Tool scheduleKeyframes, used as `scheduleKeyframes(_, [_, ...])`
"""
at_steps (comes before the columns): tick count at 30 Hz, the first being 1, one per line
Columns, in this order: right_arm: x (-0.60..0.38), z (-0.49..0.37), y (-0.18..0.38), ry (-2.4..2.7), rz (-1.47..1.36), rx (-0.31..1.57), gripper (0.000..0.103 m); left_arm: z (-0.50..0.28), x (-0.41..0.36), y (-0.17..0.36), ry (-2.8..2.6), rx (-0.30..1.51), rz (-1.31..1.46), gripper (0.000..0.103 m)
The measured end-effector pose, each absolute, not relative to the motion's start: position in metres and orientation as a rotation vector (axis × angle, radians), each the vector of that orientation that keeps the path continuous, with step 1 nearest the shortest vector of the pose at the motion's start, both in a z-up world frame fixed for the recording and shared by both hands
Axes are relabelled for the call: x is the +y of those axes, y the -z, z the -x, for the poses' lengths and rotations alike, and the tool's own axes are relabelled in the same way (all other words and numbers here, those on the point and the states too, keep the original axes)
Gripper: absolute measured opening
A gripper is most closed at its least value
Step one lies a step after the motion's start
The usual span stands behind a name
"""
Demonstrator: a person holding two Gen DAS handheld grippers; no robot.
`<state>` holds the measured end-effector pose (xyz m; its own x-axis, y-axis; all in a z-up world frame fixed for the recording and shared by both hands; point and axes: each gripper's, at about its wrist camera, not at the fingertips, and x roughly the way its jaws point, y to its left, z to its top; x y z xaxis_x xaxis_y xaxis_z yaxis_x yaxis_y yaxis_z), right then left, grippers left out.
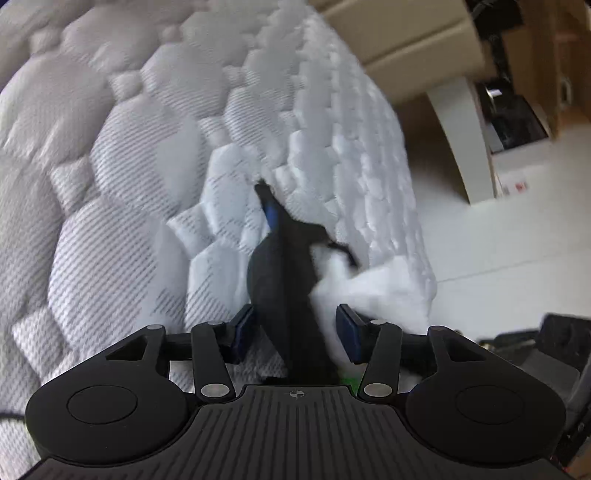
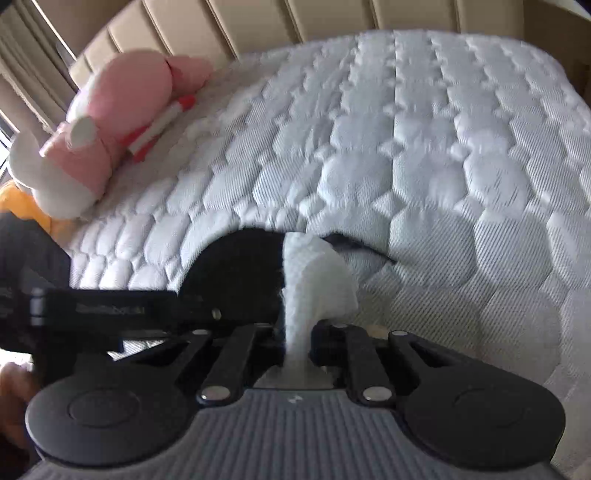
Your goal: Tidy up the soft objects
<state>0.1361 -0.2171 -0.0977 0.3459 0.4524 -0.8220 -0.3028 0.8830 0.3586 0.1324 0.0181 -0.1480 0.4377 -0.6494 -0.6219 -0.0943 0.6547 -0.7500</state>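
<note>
A: Okay, quick one. Where's the task thing?

B: Low on the quilted mattress (image 2: pixel 443 166), near its edge. It's a black-and-white soft piece (image 1: pixel 288 288), shared between both grippers.

A: Grips?

B: The right gripper (image 2: pixel 297 332) is nearly pressed together, pinching a white fold of the piece. The left gripper (image 1: pixel 295 328) has its jaws wider. Dark fabric is bunched between the blue pads (image 1: pixel 243 325), and they look pressed on it, so I'd call that a hold.

A: Step?

B: Probably carrying or spreading the piece across the bed to tidy it. Blurry, so I can't tell what kind of item it is.

A: Doing it well?

B: Keep both pinches firm and move the two hands together, so the fabric neither tears out nor sags. The right hold is only a thin fold and could slip. Lift it clear of the quilting before dragging, or the surface will snag it.

A: Destination?

B: My guess is toward the pink plush (image 2: pixel 122 122) by the beige headboard (image 2: pixel 258 22), well apart from here. Don't knock it.
</note>
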Motion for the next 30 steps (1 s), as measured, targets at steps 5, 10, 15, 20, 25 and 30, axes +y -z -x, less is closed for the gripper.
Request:
scheduleKeyframes(5, [-0.205,-0.135,0.115,-0.690,-0.415,1.222,0.013,-0.135,0.045,0.141,0.354,1.082,0.849,0.052])
scheduleKeyframes(10, [-0.183,-0.126,0.100,-0.731,-0.275,1.163,0.013,-0.131,0.058,0.098,0.332,0.998,0.535,0.070])
scheduleKeyframes(15, [-0.223,-0.132,0.088,-0.526,-0.231,1.077,0.013,-0.117,0.027,0.093,0.364,0.905,0.276,0.072])
scheduleKeyframes(20, [-0.235,-0.131,0.061,-0.491,-0.283,0.938,0.013,-0.102,-0.019,0.099,0.480,0.911,0.063,0.074])
scheduleKeyframes(25, [-0.195,-0.126,0.042,-0.729,-0.282,0.884,0.015,-0.086,-0.039,0.093,0.528,0.855,-0.086,0.082])
scheduleKeyframes(30, [-0.182,-0.127,0.071,-0.722,-0.228,0.990,0.015,-0.076,-0.049,0.091,0.515,0.851,-0.182,0.084])
